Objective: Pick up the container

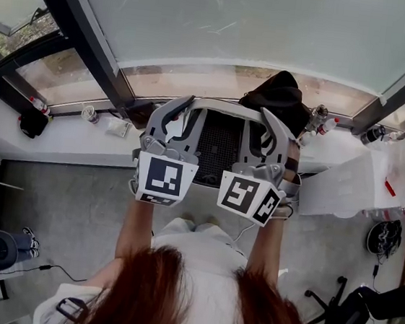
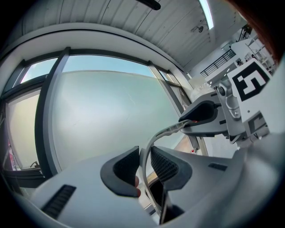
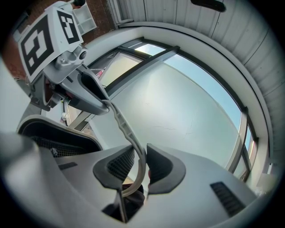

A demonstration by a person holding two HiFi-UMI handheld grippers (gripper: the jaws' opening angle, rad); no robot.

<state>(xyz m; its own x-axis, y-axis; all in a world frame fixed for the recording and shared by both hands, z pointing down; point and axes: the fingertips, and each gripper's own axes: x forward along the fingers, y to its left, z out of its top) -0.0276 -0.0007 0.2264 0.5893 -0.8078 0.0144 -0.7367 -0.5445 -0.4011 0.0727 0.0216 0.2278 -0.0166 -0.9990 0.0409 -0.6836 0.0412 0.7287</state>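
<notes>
Person's left gripper (image 1: 177, 118) and right gripper (image 1: 273, 129) were both clamped on one grey plastic container with a thin curved rim and dark perforated mesh walls (image 1: 223, 108). The container was held between the two grippers in front of the person's chest, at the edge of the white window ledge (image 1: 66, 146). Whether it touched the ledge couldn't be told.

Left gripper view: left gripper (image 2: 143, 167) jaws stood nearly together, the pads pressing on the thin grey rim (image 2: 153, 140), which ran upright between them. The rim arced up and right to the right gripper (image 2: 205, 119), which pinched its far end.

Right gripper view: same thing mirrored. The right gripper (image 3: 140, 168) was closed on the rim (image 3: 127, 131), one pad on each side. The rim curved up and left to the left gripper (image 3: 91, 95). The mesh wall of the container (image 3: 58, 142) showed at the left.

Both grippers pointed level toward the large frosted window pane (image 1: 233, 23) with its dark metal frame bars (image 1: 80, 27).

On the ledge by the window there was a black lumpy bag or cloth (image 1: 277, 95), just behind the right gripper. Small bottles (image 1: 318, 120) stood to its right, and a small cup-like item (image 1: 89, 113) sat off to the left. A black office chair (image 1: 348, 319) stood on the grey floor at lower right.
</notes>
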